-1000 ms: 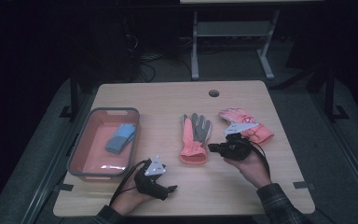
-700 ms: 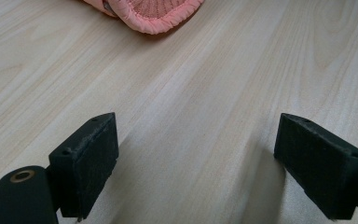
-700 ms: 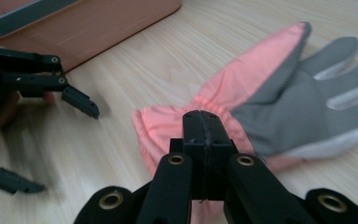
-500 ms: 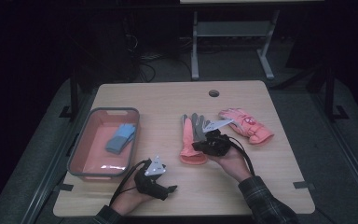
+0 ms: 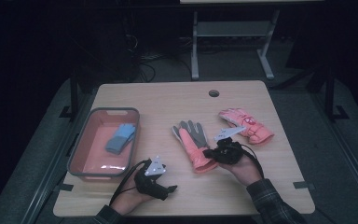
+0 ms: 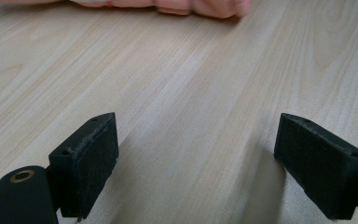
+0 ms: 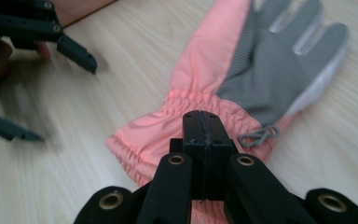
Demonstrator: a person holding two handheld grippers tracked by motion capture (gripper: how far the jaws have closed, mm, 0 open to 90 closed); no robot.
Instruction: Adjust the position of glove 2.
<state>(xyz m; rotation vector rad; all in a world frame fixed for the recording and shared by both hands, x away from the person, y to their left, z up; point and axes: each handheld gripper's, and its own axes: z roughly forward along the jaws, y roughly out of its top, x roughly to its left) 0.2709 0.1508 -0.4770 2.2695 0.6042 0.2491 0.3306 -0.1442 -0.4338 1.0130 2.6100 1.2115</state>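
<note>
One pink glove (image 5: 246, 123) beside tray (image 5: 81, 150)

1. Setting: a lab or test room arranged for recording, not a home.
2. Evidence: a single light wooden table (image 5: 168, 100) with a round cable hole (image 5: 214, 93) stands alone under lighting, the surroundings dark.
3. Behind the table: a metal-framed stand (image 5: 230, 37) and loose cables (image 5: 142, 65) on grey carpeted floor (image 5: 307, 112).
4. Floor beside the table: tape marks (image 5: 304, 185) by its near corners.
</note>
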